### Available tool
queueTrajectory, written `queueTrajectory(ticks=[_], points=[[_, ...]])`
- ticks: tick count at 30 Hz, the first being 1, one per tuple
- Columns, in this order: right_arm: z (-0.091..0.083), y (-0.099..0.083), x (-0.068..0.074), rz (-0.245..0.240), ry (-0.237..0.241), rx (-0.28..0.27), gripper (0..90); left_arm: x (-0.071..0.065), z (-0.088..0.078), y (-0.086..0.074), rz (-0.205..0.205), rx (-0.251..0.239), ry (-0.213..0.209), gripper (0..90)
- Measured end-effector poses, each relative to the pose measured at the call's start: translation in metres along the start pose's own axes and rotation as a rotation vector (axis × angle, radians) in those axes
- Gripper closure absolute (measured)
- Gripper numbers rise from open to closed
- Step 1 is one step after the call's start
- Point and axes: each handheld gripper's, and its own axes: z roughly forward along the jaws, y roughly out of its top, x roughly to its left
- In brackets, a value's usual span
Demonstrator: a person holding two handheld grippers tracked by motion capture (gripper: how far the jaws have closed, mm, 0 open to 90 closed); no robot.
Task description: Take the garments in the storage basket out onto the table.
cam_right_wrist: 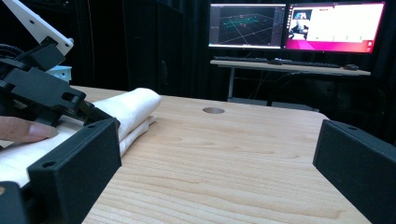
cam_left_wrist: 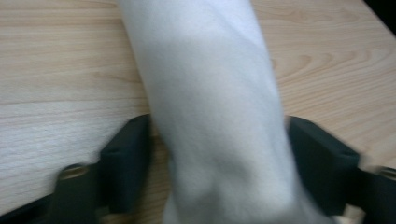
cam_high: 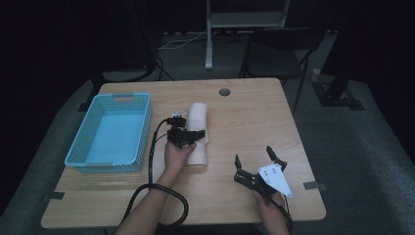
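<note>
A: What could go wrong here?

B: The rolled towel (cam_high: 197, 132) is soft and loosely rolled. If the left gripper (cam_left_wrist: 217, 140) closes on it too near one end, or catches only the outer layer, I think the roll could sag or unwind on the way up. A drag across the bench (cam_high: 254, 122) could also pull it open.

A: Where does the towel sit relative to that gripper?

B: It lies on the bench just right of the blue basket (cam_high: 110, 132), lengthwise away from the person. In the left gripper view it runs straight between the two black jaws, which stand apart on either side, not squeezing it.

A: And the other one?

B: The right gripper (cam_high: 257, 159) rests well apart, nearer the bench's front edge, jaws wide with nothing between them.
</note>
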Motion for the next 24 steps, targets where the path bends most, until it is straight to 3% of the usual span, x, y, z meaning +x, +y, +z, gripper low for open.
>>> queueTrajectory(ticks=[4, 7, 9, 12, 15, 24], points=[[0.000, 0.000, 0.000, 0.000, 0.000, -0.001, 0.2, -0.001, -0.001, 0.000, 0.009, 0.015, -0.001, 20.0], [0.000, 0.000, 0.000, 0.000, 0.000, -0.001, 0.2, 0.000, -0.003, -0.002, 0.023, 0.023, -0.064, 19.8], [0.000, 0.000, 0.000, 0.001, -0.001, -0.001, 0.2, -0.001, -0.002, -0.004, 0.062, 0.039, -0.108, 0.0], [0.000, 0.000, 0.000, 0.001, 0.000, -0.001, 0.2, -0.010, -0.001, -0.004, 0.137, 0.066, -0.072, 0.0], [0.000, 0.000, 0.000, 0.001, 0.000, -0.001, 0.2, -0.017, -0.006, -0.004, 0.186, 0.028, -0.015, 0.0], [0.000, 0.000, 0.000, 0.001, 0.000, 0.000, 0.2, -0.025, -0.026, -0.006, 0.202, -0.112, -0.006, 0.0]])
